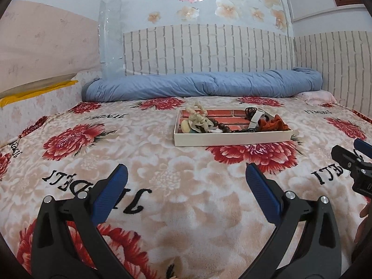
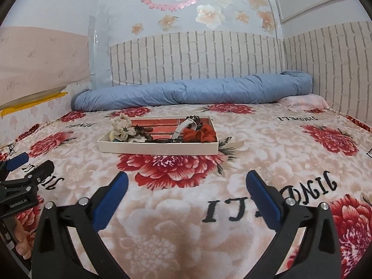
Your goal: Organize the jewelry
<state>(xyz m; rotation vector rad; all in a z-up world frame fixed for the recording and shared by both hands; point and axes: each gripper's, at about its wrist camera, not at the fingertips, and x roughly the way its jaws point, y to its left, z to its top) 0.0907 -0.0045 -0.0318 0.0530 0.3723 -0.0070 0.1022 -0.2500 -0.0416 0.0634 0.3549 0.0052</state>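
A shallow white tray (image 1: 232, 139) (image 2: 158, 148) with a red brick-pattern floor lies on the bed. Inside it are a cream fabric flower piece (image 1: 197, 118) (image 2: 122, 127), dark wooden beads (image 1: 220, 124) (image 2: 144, 132), a white band (image 1: 255, 118) (image 2: 182, 127), a dark hair tie (image 1: 250, 111) and a rust-red scrunchie (image 1: 274, 124) (image 2: 200, 134). My left gripper (image 1: 186, 176) hovers open over the blanket, well short of the tray. My right gripper (image 2: 187, 183) is open too, also short of the tray. Neither holds anything.
The bed is covered by a floral blanket (image 1: 162, 209) (image 2: 186, 220) with black lettering. A rolled blue quilt (image 1: 204, 84) (image 2: 193, 91) lies along the brick-pattern headboard. A pink pillow (image 2: 304, 102) sits at the far right. A hand (image 2: 21, 239) holds the other gripper's handle.
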